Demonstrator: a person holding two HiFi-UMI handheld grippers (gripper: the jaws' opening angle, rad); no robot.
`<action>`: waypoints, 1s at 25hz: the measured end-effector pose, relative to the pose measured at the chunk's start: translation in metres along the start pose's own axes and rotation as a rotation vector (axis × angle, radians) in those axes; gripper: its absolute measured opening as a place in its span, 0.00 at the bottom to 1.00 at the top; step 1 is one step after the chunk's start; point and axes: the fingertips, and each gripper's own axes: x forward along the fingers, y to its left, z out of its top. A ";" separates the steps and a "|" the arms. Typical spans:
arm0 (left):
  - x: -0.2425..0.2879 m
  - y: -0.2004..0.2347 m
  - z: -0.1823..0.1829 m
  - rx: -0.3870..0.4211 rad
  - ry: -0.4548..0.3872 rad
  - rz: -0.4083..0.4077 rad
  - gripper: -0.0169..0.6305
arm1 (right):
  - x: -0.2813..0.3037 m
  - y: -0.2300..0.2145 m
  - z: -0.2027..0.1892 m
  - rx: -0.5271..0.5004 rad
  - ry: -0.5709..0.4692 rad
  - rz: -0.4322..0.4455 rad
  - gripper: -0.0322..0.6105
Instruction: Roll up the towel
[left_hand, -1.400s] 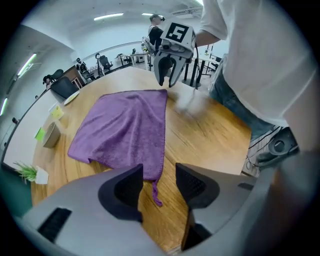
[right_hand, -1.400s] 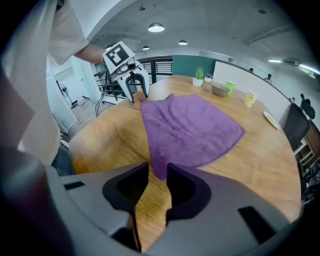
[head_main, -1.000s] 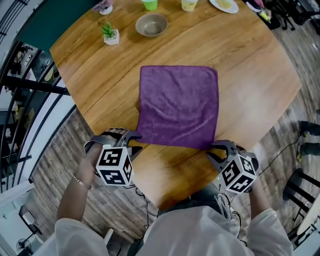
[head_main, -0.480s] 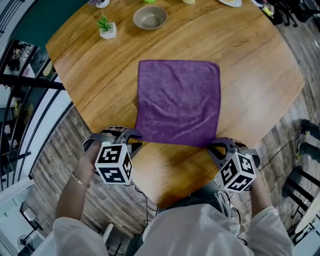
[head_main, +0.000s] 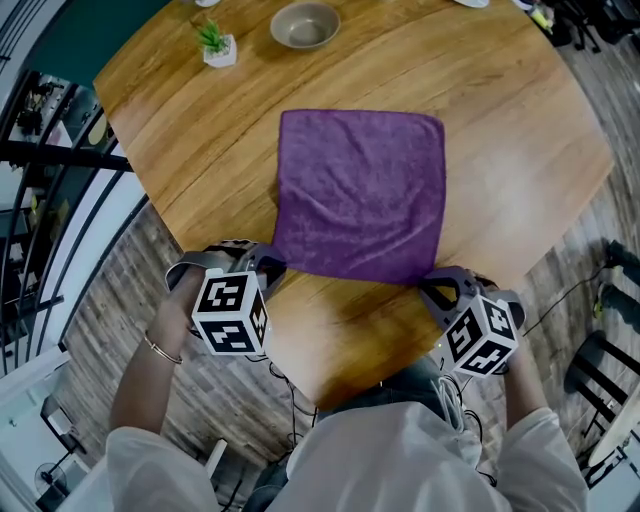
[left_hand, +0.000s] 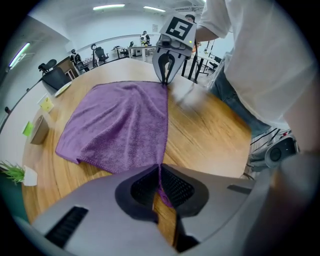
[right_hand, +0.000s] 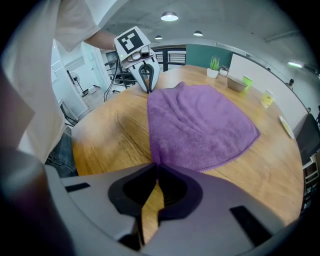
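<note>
Both grippers are pinching the towel. Left gripper has its jaws pressed together on the near left corner, with purple cloth showing between the pads in the left gripper view. Right gripper is clamped the same way on the near right corner. Both sets of jaws have just been closing, a towel corner between them each time. Both grippers point steeply down at the table edge nearest the person, one held in each hand. Towel is purple, roughly square, spread flat and not rolled, lying mid-table with a few light wrinkles; its near edge runs between the two grippers. Table is wooden, grain visible. Bowl sits beyond the towel's far edge, well apart from it. Plant, small and in a white pot, stands left of the bowl. A small green item past the bowl in the right gripper view is possibly a cup, too small to tell. Floor is wood plank. Bracelet is on the left wrist.
</note>
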 end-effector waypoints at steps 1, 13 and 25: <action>0.000 0.000 0.000 -0.004 -0.001 0.012 0.06 | 0.000 0.001 0.000 -0.003 0.001 0.002 0.08; -0.002 -0.074 0.008 -0.156 -0.035 -0.057 0.06 | -0.015 0.050 -0.016 0.051 -0.018 0.117 0.07; -0.024 -0.049 0.012 -0.253 -0.047 -0.043 0.06 | -0.036 0.034 -0.005 0.118 -0.096 0.079 0.07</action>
